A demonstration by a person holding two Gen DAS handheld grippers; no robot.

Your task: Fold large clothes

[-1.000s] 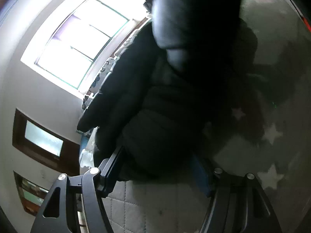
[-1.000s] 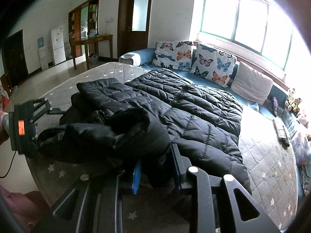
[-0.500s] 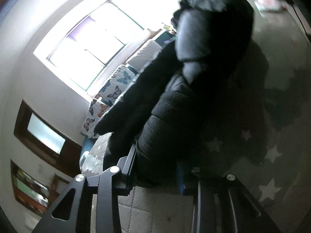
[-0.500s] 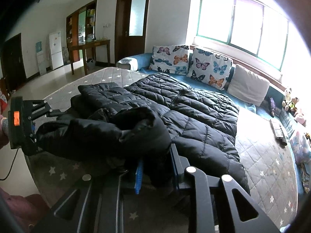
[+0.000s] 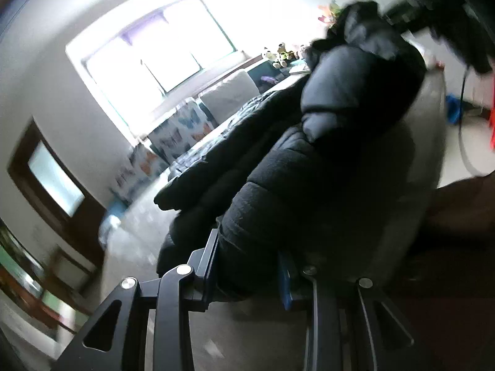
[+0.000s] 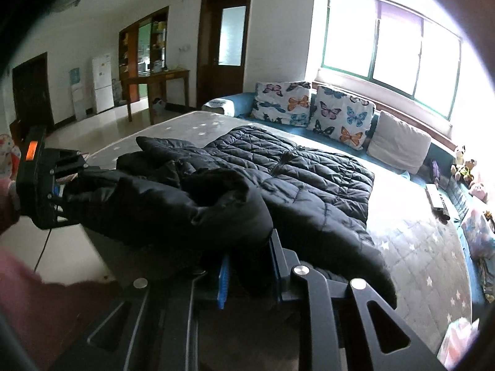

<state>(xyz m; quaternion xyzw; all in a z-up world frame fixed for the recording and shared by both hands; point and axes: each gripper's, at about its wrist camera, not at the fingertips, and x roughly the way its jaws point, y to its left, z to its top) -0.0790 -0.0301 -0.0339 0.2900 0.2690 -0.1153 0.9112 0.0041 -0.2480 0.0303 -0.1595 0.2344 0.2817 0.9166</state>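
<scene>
Black padded jacket (image 6: 297, 179) lies spread on the bed (image 6: 417, 247), its near edge lifted. The left gripper (image 5: 247, 266) and the right gripper (image 6: 247, 266) each clamp this edge. I think both should carry it forward evenly, keeping it taut.

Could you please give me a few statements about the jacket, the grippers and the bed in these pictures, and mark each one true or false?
1. The black puffer jacket lies partly on the grey star-patterned bed. True.
2. The right gripper has its jaws wide open over bare bedding. False: they are clamped on a fold of the jacket.
3. The left gripper also grips the jacket. True.
4. The butterfly pillows lie on top of the jacket. False: they stand behind it, below the window.
5. The jacket is bright red. False: it is black.
</scene>
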